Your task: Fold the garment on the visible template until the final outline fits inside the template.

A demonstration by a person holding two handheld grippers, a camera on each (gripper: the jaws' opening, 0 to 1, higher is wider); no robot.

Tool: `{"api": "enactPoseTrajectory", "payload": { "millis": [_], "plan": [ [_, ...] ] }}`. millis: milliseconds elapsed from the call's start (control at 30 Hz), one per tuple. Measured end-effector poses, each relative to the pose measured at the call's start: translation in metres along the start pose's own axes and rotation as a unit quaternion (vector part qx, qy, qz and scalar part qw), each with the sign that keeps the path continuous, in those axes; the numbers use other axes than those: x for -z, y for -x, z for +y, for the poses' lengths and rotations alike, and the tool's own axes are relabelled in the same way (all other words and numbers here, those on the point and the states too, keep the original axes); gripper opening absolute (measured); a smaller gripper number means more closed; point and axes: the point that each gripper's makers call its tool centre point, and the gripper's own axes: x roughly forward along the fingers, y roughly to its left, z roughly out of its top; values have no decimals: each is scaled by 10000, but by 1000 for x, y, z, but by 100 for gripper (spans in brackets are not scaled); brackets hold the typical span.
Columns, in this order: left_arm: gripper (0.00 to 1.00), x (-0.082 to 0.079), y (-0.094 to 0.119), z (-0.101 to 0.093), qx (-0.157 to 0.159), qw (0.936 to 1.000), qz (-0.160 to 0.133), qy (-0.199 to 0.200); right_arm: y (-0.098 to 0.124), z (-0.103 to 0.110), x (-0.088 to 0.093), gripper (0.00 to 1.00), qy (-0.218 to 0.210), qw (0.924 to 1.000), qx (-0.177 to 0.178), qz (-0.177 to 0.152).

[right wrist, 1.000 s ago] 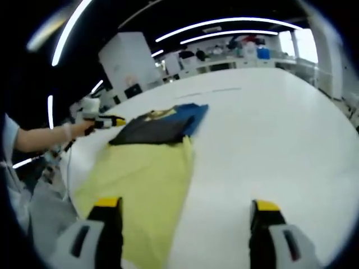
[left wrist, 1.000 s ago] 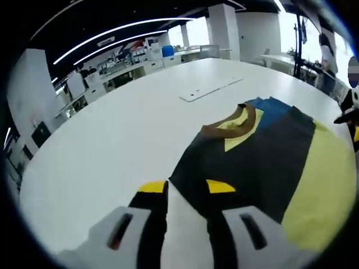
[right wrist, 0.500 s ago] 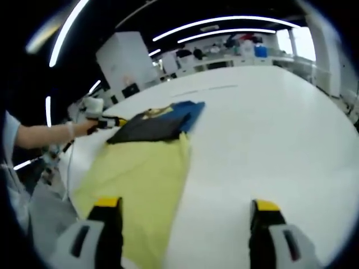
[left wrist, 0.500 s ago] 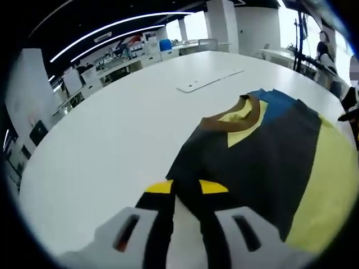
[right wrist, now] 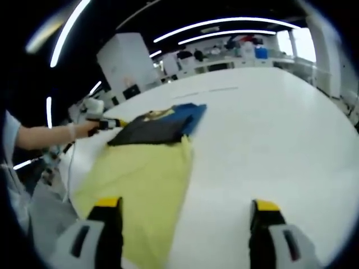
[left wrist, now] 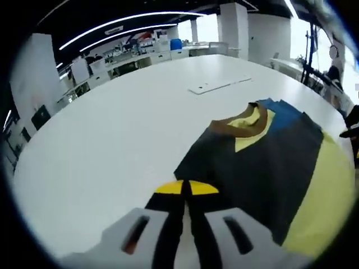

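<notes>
Left gripper view looked along the left tongs (left wrist: 185, 188), whose yellow-tipped jaws were pressed together on the near corner of the garment (left wrist: 258, 162). That garment lay flat on the white surface (left wrist: 112, 129): a dark panel in the middle, a brown V-neck collar (left wrist: 238, 126) at the far end with pale yellow showing inside it, a blue section (left wrist: 283, 111) beyond the collar, and a pale yellow part (left wrist: 328, 196) along the right side. A flat white strip (left wrist: 219, 85) rested on the surface well beyond the collar. Desks, pillars and ceiling light strips filled the background. No template outline could be made out under the cloth.

Right gripper view showed the right tongs (right wrist: 182, 210) spread wide, nothing between the jaws; the left jaw sat over the near edge of the garment's yellow part (right wrist: 140, 185), the right jaw over bare surface (right wrist: 269, 129). Farther off, the dark panel (right wrist: 148, 130) lay at the far end of the yellow cloth, with the blue edge (right wrist: 193, 112) at its right. The left tongs (right wrist: 116, 123) showed at the dark panel's left corner, held by a person's hand (right wrist: 84, 128) with the forearm reaching in from the left edge. Whether the cloth was lifted at that corner could not be told.
</notes>
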Motion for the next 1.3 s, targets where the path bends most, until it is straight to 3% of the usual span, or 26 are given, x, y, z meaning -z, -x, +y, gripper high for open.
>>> {"api": "enactPoseTrajectory", "payload": {
  "millis": [200, 233, 300, 367, 467, 567, 1100, 1300],
  "plan": [
    [0, 0, 1, 16, 202, 9928, -211, 1163, -2, 3, 2, 95, -14, 10000, -27, 19],
    [0, -1, 0, 13, 232, 9864, -267, 1605, -2, 4, 1, 95, -18, 10000, -30, 15],
    [0, 4, 2, 17, 198, 9780, -289, 2054, -2, 4, 0, 95, -24, 10000, -38, -4],
    [0, 8, 1, 21, 171, 9790, -291, 2009, -2, 4, -1, 95, -20, 10000, -39, -15],
    [0, 11, -2, 21, 184, 9698, -308, 2414, -2, 1, -3, 95, -21, 10000, -39, -43],
    [0, 14, -1, 18, 116, 9743, -240, 2235, 0, -1, -4, 95, -31, 10000, -14, -65],
    [0, 10, -8, 28, 91, 9816, -280, 1888, 0, 2, -3, 95, -80, 9999, -13, -77],
    [14, 11, 7, 34, -12, 9868, -349, 1581, 0, 4, -4, 95, -53, 9999, -29, -91]
  ]
}}
